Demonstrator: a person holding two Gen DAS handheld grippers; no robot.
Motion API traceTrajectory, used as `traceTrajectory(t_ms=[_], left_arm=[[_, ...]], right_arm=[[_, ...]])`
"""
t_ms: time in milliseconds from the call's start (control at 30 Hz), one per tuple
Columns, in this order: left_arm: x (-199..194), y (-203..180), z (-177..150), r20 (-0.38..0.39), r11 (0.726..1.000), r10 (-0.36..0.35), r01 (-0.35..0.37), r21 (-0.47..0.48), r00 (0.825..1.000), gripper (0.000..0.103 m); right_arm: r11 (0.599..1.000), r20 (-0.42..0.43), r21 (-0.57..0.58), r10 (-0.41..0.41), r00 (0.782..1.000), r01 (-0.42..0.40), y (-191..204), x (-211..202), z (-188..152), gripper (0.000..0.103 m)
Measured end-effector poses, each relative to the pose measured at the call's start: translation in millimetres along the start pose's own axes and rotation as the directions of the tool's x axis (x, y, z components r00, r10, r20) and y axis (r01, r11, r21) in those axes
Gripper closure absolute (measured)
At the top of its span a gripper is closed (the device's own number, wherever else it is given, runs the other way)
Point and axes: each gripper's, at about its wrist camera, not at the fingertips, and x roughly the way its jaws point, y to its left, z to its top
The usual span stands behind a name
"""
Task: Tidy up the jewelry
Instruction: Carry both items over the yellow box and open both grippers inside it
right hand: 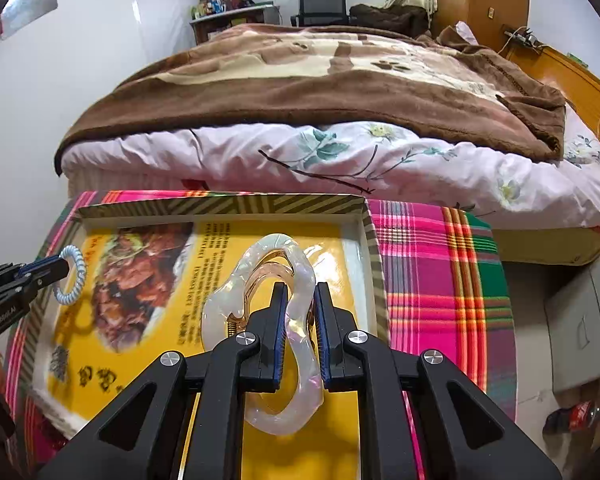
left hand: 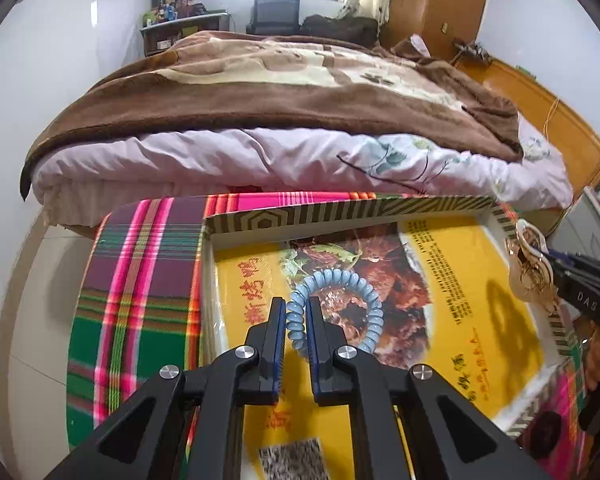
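My left gripper (left hand: 296, 308) is shut on a pale blue spiral hair tie (left hand: 356, 280), held above the shallow box. From the right wrist view the same left gripper (right hand: 62, 266) reaches in at the left edge with the blue hair tie (right hand: 73, 276) hanging from its tips. My right gripper (right hand: 300, 294) is shut on a pearly translucent hair claw clip (right hand: 296, 268), also over the box. That right gripper (left hand: 540, 254) enters the left wrist view from the right with the claw clip (left hand: 526, 268). The box (left hand: 284, 218) has striped walls and a yellow printed sheet inside.
The box lies on a bright plaid cloth (left hand: 140, 280) over a low surface. Behind it is a bed (left hand: 260, 152) with a pink quilt and brown blanket. A wooden headboard (left hand: 560, 128) stands at right, a grey cabinet (right hand: 580, 320) and floor litter (right hand: 576, 416) lower right.
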Motion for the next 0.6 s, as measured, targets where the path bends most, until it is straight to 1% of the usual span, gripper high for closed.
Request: traceTrajectory(t_ms=[300,367,467,600], left_arm=[[28.6,-0.8,-0.6,-0.053,1.000,0.006,-0.006,-0.009,0.999,0.093],[31.4,-1.2,-1.4,-0.055,1.000,0.012,-0.012,-0.007,0.998,0.093],[33.6,1.0,-2.7,-0.064,1.000,0.001,-0.002,-0.016,0.998,0.093],[34.3,0.0,-2.9,-0.066,1.000,-0.001,0.001,-0.004,0.998,0.093]], right_arm=[[0.999,-0.038,-0.019,-0.030,0.999,0.030,-2.9,22.1,5.7,0.089],[0.999,-0.042,-0.018,-0.027,0.999,0.026,-2.4,24.3,4.9,0.089],[1.000,-0.052,-0.012,-0.028,0.998,0.028,-3.8,28.9,4.8,0.088],[1.000,-0.044,0.006,-0.028,0.999,0.029,-6.1,29.0,5.7,0.088]])
